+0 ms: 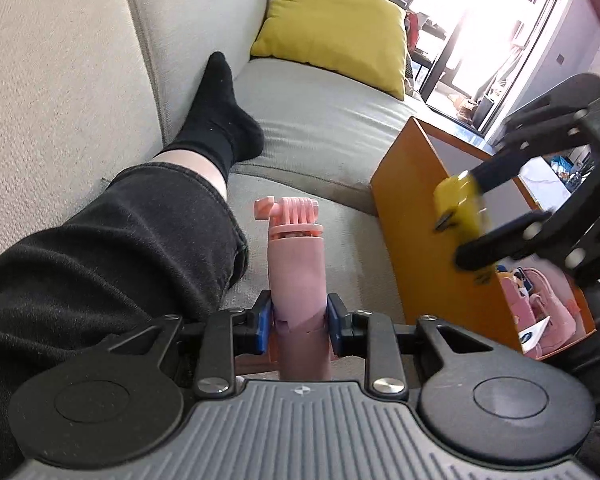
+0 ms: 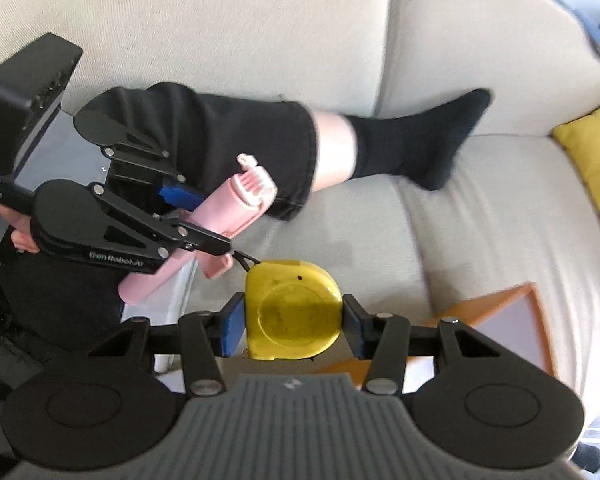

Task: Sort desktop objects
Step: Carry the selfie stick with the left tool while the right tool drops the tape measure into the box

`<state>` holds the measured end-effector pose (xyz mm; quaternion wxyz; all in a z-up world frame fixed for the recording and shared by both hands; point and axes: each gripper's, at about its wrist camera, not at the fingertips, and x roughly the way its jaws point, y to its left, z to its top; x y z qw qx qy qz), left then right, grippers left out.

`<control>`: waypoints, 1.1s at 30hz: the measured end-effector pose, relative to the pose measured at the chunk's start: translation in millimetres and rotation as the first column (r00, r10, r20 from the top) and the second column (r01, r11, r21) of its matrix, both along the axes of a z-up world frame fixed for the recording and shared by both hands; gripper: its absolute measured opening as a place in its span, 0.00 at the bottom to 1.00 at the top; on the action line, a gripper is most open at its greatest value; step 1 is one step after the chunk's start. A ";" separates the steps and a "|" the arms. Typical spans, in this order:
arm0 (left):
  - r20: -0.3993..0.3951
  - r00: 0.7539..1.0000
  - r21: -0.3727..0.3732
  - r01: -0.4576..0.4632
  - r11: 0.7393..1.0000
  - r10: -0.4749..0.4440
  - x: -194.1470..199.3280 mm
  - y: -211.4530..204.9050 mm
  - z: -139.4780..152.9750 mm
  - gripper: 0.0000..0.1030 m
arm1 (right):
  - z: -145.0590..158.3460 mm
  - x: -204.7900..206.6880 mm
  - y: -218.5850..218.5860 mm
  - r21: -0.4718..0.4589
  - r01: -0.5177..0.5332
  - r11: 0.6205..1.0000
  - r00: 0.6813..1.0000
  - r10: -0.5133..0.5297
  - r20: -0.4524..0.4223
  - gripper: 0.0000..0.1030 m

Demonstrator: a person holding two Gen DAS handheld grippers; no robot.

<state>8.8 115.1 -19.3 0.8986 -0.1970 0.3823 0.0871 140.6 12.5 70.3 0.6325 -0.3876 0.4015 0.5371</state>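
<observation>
My left gripper is shut on a pink stick-shaped handle with a ribbed mount at its top, holding it upright over the sofa seat. In the right wrist view the same pink handle slants between the left gripper's fingers. My right gripper is shut on a yellow tape measure, its blue pads pressing both sides. In the left wrist view, the right gripper holds the blurred tape measure above an open orange box.
A person's leg in black trousers and a black sock lies across the beige sofa. A yellow cushion rests at the far end. The orange box holds pink items. A bright doorway is behind.
</observation>
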 end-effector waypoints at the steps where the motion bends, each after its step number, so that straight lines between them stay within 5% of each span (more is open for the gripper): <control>1: -0.003 1.000 0.001 0.001 1.000 -0.001 0.9 -1.6 2.7 0.31 | 3.3 1.3 -5.1 -0.003 0.006 1.000 1.000 -0.006 0.014 0.51; 10: 0.020 0.999 -0.007 0.050 0.999 -0.050 11.5 -15.1 27.7 0.31 | -34.2 24.2 -52.9 -0.137 0.050 0.989 0.999 -0.047 0.024 0.51; 20: 0.034 0.993 0.002 0.112 0.994 -0.112 39.1 -31.3 50.1 0.31 | -98.5 52.3 -45.7 -0.259 -0.052 0.965 0.990 0.016 -0.140 0.51; 33: -0.016 0.988 -0.010 0.153 0.988 -0.153 67.9 -37.4 44.0 0.31 | -115.2 52.1 -52.7 -0.237 -0.159 0.958 0.959 0.093 -0.268 0.53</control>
